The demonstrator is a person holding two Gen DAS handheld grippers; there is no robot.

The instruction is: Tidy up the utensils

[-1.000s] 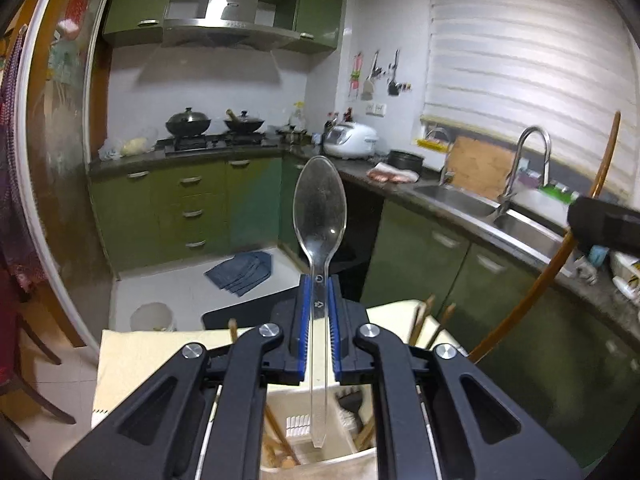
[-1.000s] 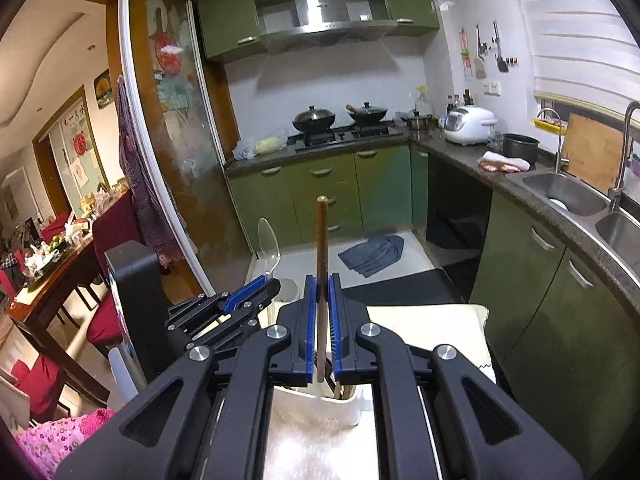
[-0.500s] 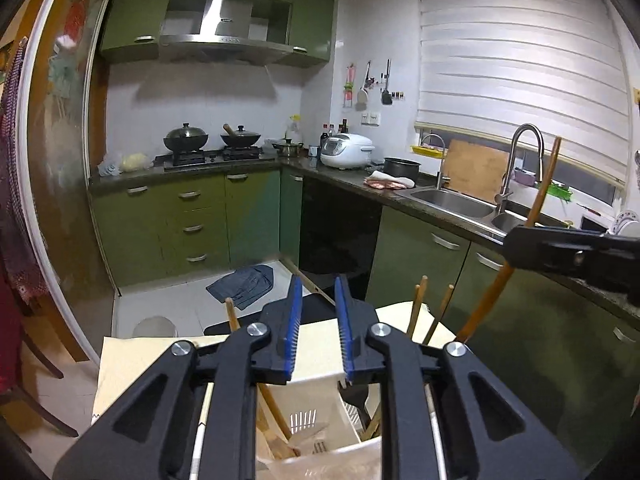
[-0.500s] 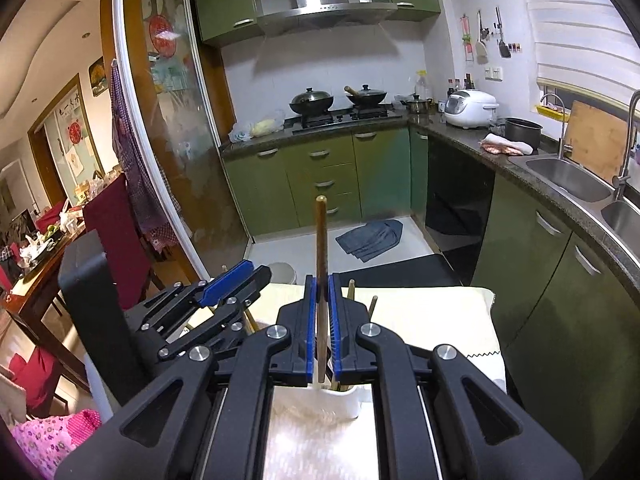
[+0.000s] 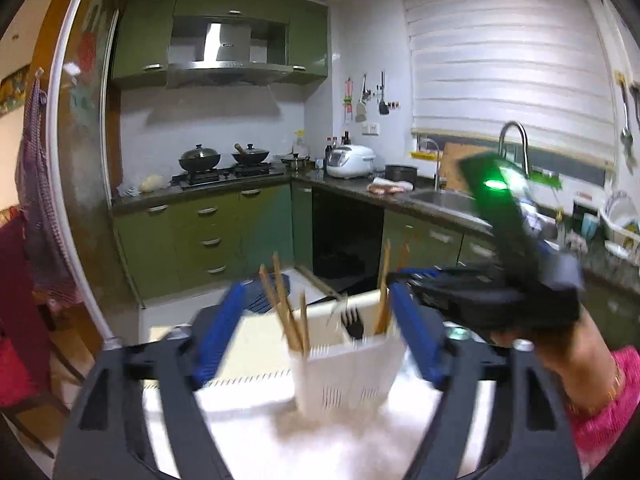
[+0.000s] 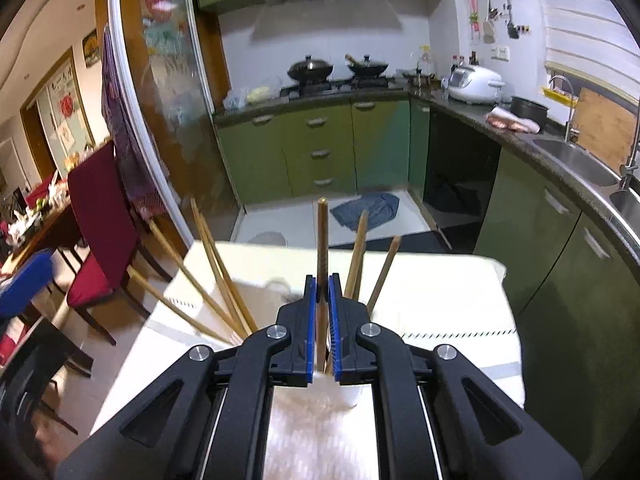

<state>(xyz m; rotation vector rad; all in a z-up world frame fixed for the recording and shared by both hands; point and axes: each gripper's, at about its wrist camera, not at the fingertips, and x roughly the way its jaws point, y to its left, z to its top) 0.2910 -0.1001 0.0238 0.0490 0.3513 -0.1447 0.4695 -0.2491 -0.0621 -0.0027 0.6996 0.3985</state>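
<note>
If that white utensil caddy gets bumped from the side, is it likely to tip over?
Probably fairly tippy. The caddy looks like thin slotted plastic, tall for its base, so likely light. The chopsticks lean outward well above its rim, adding leverage. It seems to stand on a soft white cloth, so it may catch rather than slide.

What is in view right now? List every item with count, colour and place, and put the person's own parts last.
utensil holder: one, white, slotted, on the pale table.
chopsticks: several, wooden, leaning in the holder.
fork: one, black, tines up in the holder.
held chopstick: one, brown, upright above the holder.
table: one, pale cloth cover.
woks: two, black, lidded, on the stove.
rice cooker: one, white, on the counter.
cloth: one, blue, on the floor.
chair: one, red, left of the table.
left gripper: black with blue pads, just opened wide, nothing between.
right gripper: shut on the held chopstick.
hand: one, pink sleeve, holding the right gripper.
</note>
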